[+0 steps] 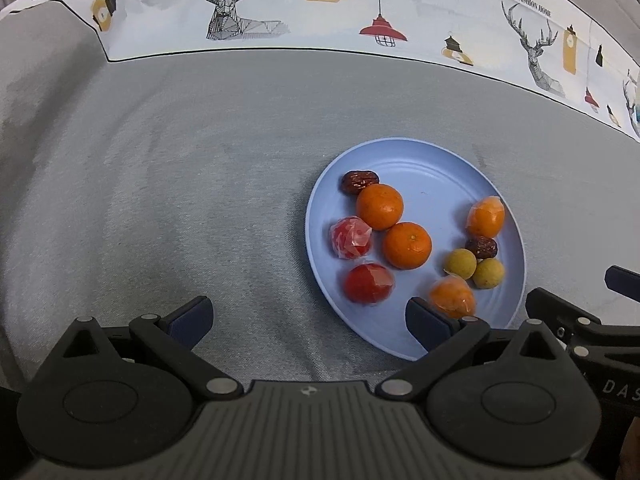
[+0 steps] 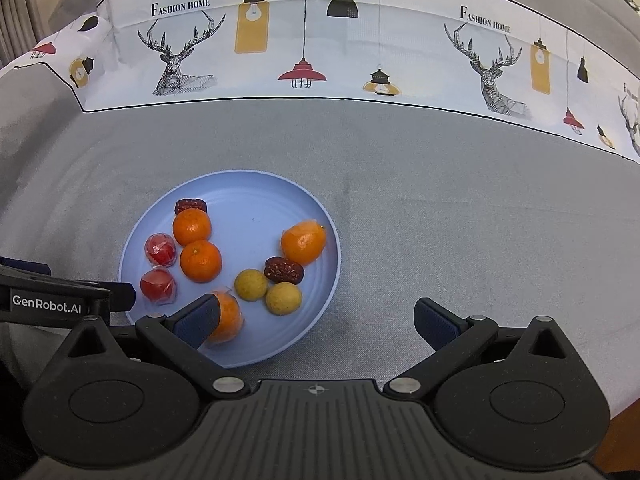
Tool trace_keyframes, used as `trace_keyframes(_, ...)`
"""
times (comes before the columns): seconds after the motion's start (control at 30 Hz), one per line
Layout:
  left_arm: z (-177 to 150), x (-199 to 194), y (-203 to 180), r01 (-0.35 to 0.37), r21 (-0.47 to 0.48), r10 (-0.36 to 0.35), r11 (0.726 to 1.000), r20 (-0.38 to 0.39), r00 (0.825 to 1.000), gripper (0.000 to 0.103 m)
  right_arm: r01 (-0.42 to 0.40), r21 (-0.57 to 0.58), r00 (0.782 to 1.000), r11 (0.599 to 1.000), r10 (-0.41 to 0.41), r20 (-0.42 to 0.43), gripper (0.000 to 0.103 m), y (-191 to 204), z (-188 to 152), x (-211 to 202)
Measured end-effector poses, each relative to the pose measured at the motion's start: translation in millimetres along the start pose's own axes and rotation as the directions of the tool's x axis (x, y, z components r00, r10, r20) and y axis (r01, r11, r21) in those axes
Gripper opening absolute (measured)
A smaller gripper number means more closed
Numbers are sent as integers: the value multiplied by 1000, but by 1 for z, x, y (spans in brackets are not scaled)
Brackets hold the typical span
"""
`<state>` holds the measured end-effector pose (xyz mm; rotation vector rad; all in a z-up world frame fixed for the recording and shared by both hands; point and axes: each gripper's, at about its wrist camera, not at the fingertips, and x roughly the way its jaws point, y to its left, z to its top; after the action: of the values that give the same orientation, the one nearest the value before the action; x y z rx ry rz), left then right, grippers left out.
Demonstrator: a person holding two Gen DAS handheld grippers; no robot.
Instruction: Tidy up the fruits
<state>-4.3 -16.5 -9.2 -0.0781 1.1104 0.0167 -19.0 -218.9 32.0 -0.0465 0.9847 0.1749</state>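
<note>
- All the fruit is seen on the blue plate (image 2: 320,216) on the grey-clothed desk (image 2: 440,220): bare mandarins (image 2: 200,261), wrapped orange fruits (image 2: 303,241), wrapped red fruits (image 2: 158,285), yellow-green fruits (image 2: 283,298), red dates (image 2: 283,270).
- The left claw (image 1: 310,322) and right claw (image 2: 316,322) are both spread wide, nothing held.
- Gathered or awaiting sorting: either is fitted, so no step can be named.

Plate (image 2: 316,216): pale blue, smooth, matt plastic look, ringed with faint concentric ridges. Tablecloth (image 2: 440,220): grey woven cloth, slightly rough; printed white border ahead of the tool. Wrapped fruits (image 1: 351,237): covered in glossy, crinkled clear film. Mandarins (image 1: 379,207): dimpled, faintly shiny peel. Dates (image 2: 284,270): wrinkled, glossy skin.
</note>
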Motion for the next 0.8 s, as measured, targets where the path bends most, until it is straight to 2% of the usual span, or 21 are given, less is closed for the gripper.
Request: trace_keyframes(0.8, 1, -1, -3, 16, 4, -16, 1000, 3, 1000, 102, -4, -6, 1000, 1000, 4, 1, 102, 4, 0, 2)
